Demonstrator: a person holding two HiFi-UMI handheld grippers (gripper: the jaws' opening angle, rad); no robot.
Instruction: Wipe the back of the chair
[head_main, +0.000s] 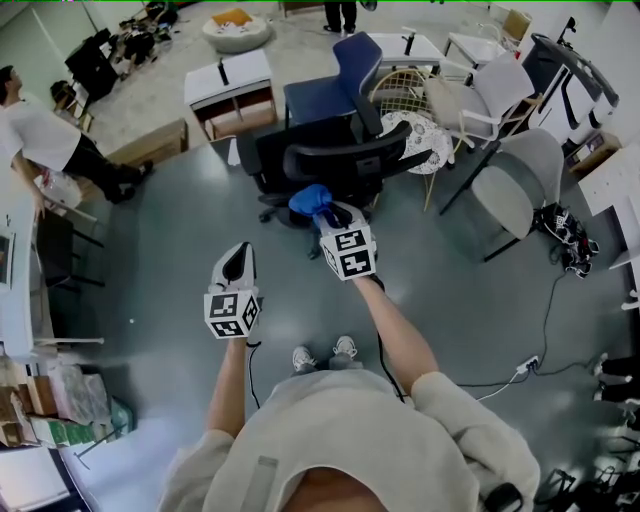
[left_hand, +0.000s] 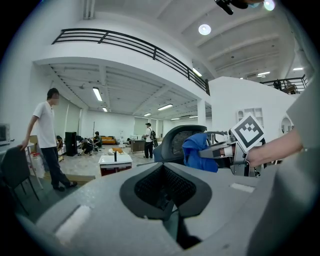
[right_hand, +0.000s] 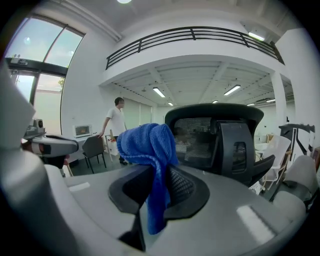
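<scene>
The right gripper (head_main: 331, 222) is clamped on a blue cloth (right_hand: 148, 145). One end is pinched deep between the jaws, and the rest bunches up above them in a loose wad. That wad probably makes a soft pad to press against the chair, while the bunching keeps the hard jaw tips off the mesh. The gripper is held out ahead of the person and aimed at the black office chair (head_main: 330, 160).

The chair stands on the floor (head_main: 180, 250) just beyond, with its rear side turned towards the person. Its mesh back (right_hand: 215, 135) and the upright spine behind it fill the right gripper view. The cloth is near the back, but seems to be just short of touching it, so I judge the wiping has yet to begin or is between strokes.

The left gripper (left_hand: 169, 205) hangs lower, nearer the person and to the left. Its jaws are together with nothing between them. It looks parked out of the way, leaving the wiping to the other hand.

A blue chair (head_main: 352, 70) and pale chairs (head_main: 495, 95) crowd the far side, and a person in a white shirt (head_main: 35, 135) stands at the far left.

I can read no brand or writing. The gripper cubes carry only black-and-white square patterns
</scene>
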